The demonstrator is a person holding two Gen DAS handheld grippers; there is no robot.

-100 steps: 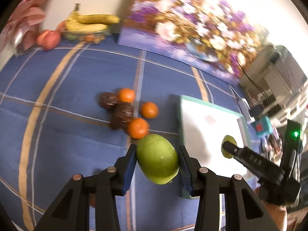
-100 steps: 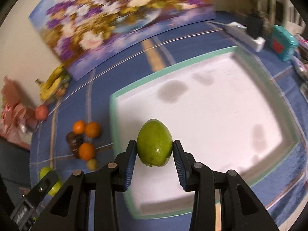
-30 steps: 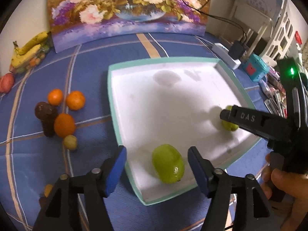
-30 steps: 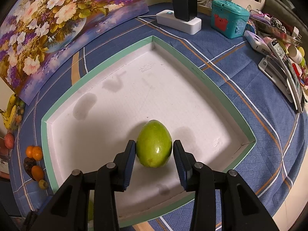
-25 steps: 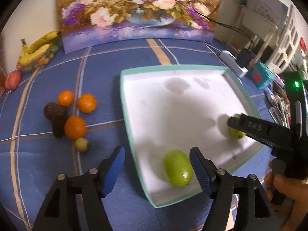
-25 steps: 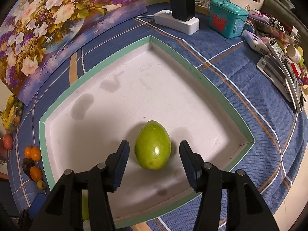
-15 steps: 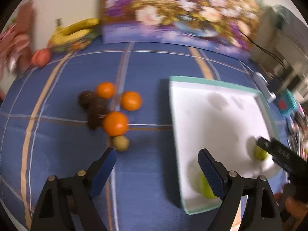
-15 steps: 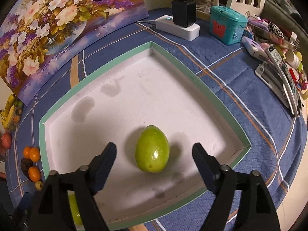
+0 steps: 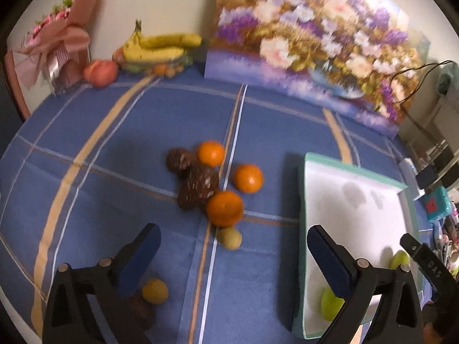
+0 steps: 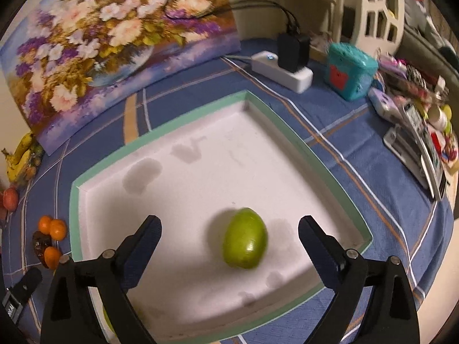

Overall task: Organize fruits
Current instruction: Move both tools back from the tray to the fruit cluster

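My left gripper [image 9: 233, 248] hangs over the blue cloth, its jaws opening wide and gripping nothing. Ahead of it lie three oranges [image 9: 224, 208], dark brown fruits [image 9: 198, 186] and a small yellow-green fruit [image 9: 229, 238]. A yellow fruit [image 9: 155, 291] shows beside the left finger. The white tray [image 9: 304, 200] stands to the right with a green fruit [image 9: 330, 304] half hidden by the right finger. My right gripper [image 10: 229, 232] hovers over the tray [image 10: 258, 103], jaws opening. A green fruit [image 10: 245, 242] lies loose between them, untouched.
Bananas [image 9: 160, 47] and a red fruit [image 9: 100, 68] sit at the far wall by a pink bouquet [image 9: 57, 46]. A flower painting [image 9: 301, 43] leans behind. A power strip [image 10: 282, 71], a teal box [image 10: 351, 70] and clutter [image 10: 416, 132] crowd the tray's right side.
Both grippers let go of their green fruits in the tray and spread their jaws. The left one swung left to the loose fruits; the right one rose slightly.
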